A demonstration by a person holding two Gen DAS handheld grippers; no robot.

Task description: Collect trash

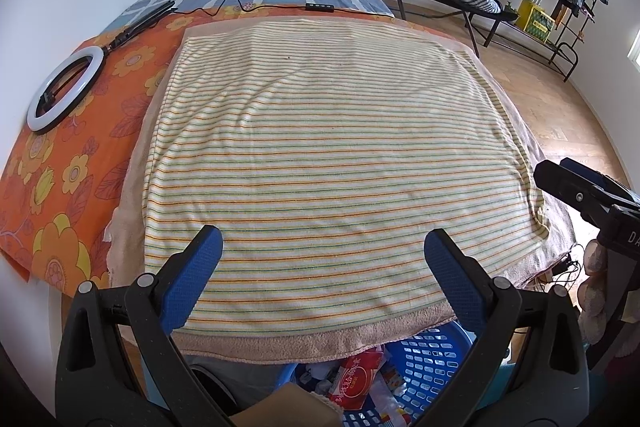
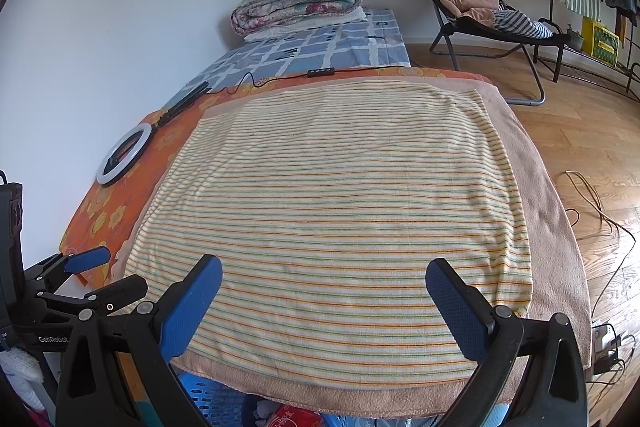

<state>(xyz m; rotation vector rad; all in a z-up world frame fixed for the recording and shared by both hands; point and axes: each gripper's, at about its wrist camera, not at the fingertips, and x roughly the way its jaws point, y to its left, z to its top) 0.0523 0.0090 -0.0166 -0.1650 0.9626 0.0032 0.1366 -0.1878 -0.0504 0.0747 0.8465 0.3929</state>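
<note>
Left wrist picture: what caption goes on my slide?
Open left gripper above a striped towel, blue basket of trash below.

ring light [image 1: 66,87] left of towel [image 1: 328,155]; basket [image 1: 432,359] below.

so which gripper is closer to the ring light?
Left. The left gripper hangs over the striped towel's near-left part, on the ring light's side. The right gripper sits further right, jaws open like the left's.

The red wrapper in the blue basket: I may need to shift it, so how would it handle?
The red wrapper looks crinkled and thin, so probably floppy and light. Its glossy surface may slip between pads. It lies among other trash in the blue basket, so neighbours may shift.
</note>
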